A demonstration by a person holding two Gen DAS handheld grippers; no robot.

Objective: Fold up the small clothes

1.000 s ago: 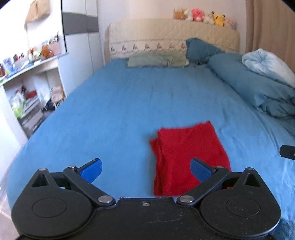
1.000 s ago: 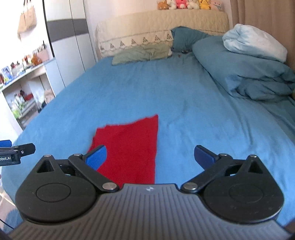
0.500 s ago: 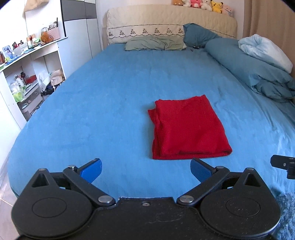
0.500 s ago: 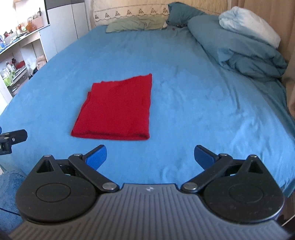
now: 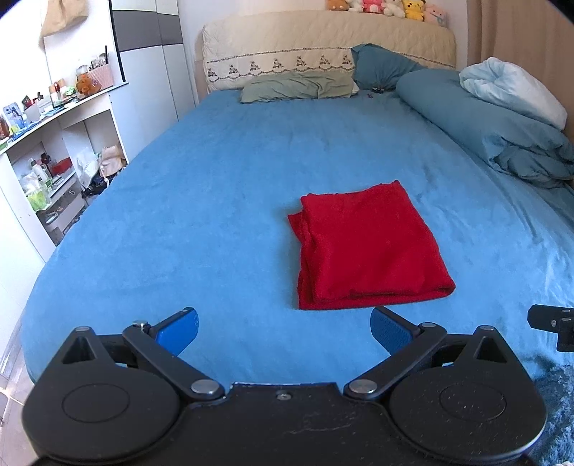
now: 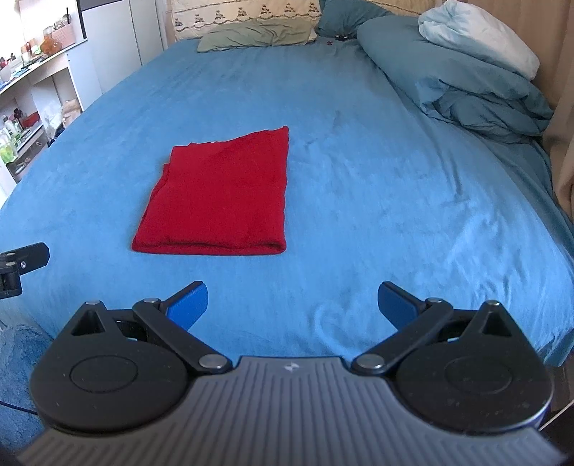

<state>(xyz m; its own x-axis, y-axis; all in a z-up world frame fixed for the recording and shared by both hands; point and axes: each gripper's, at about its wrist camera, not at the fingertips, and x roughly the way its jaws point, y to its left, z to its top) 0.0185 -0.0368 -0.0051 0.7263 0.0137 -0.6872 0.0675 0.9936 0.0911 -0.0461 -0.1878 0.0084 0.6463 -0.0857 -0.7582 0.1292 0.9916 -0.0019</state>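
A red cloth [image 5: 366, 247] lies folded into a flat rectangle on the blue bed sheet [image 5: 215, 200]; it also shows in the right wrist view [image 6: 220, 199]. My left gripper [image 5: 283, 328] is open and empty, held back from the cloth's near edge, near the foot of the bed. My right gripper [image 6: 292, 303] is open and empty, back from the cloth and to its right. Part of the right gripper [image 5: 554, 322] shows at the left wrist view's right edge, and part of the left gripper [image 6: 19, 261] at the right wrist view's left edge.
Rolled blue and pale duvets [image 5: 498, 118] lie along the bed's right side. Pillows [image 5: 297, 86] and a headboard with plush toys [image 5: 387, 7] are at the far end. White shelves with clutter [image 5: 46, 154] stand left of the bed. A blue rug [image 6: 14, 362] lies by the foot.
Both grippers have pulled back and risen from the cloth, which now shows whole and farther off. The cloth itself has not moved.
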